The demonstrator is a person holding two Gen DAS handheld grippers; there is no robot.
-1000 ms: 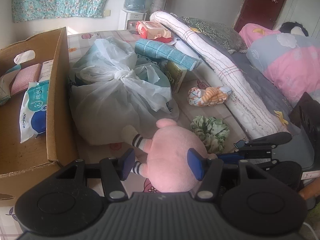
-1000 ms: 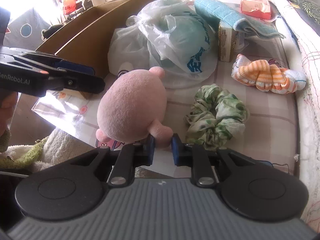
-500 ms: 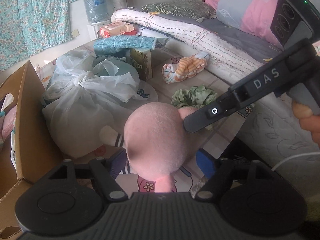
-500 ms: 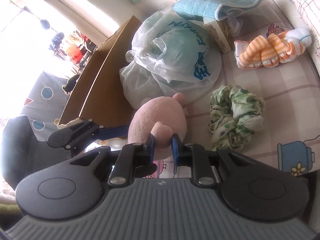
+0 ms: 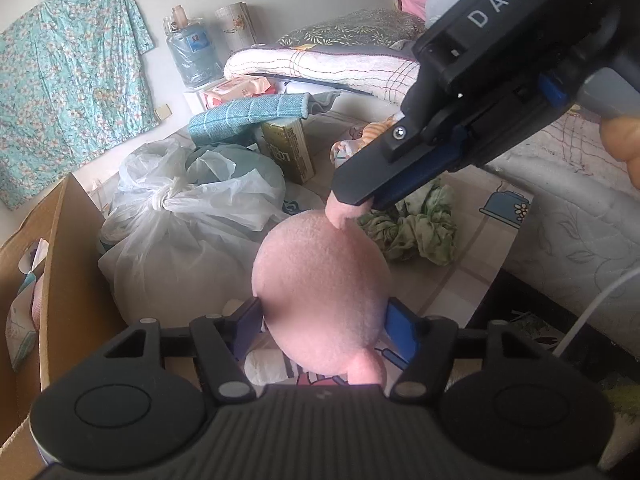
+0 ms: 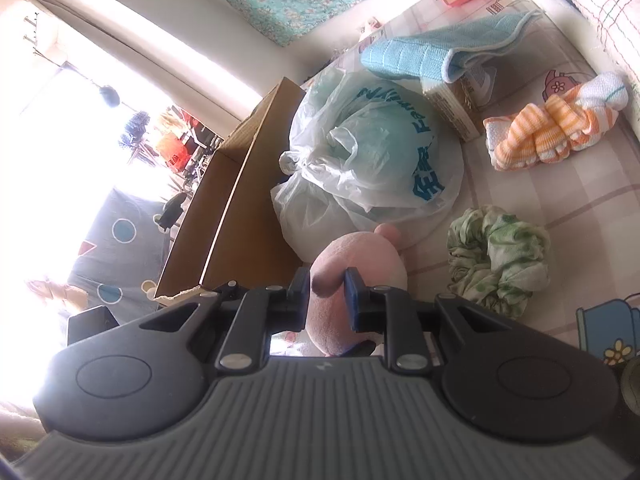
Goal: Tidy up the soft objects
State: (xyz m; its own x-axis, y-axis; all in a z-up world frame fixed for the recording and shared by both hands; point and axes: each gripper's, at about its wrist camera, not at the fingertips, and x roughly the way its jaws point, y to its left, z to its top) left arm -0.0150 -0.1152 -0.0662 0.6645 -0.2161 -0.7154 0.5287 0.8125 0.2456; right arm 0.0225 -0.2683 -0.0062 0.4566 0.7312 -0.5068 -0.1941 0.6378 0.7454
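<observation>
Plush toy (image 5: pixel 320 292), pink, round and fuzzy, hangs above the checked sheet (image 5: pixel 472 276) between both tools. Right gripper (image 6: pixel 327 283) is pinched narrowly on one small nub of the toy; left gripper (image 5: pixel 322 322) has its blue pads spread wide, flanking the fat body, contact unclear. Beside it: crinkly knotted plastic bag (image 5: pixel 176 216), ruffled green scrunchie (image 6: pixel 498 252), orange-striped knit socks (image 6: pixel 548 136), ribbed teal towel (image 5: pixel 248 116), stiff cardboard box (image 5: pixel 60 264).

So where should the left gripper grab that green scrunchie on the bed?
Pinch one bunched side of the green scrunchie from straight above. It lies flat on the sheet as a puffy ring, apart from the other items, so either fold stands up for the fingers.
</observation>
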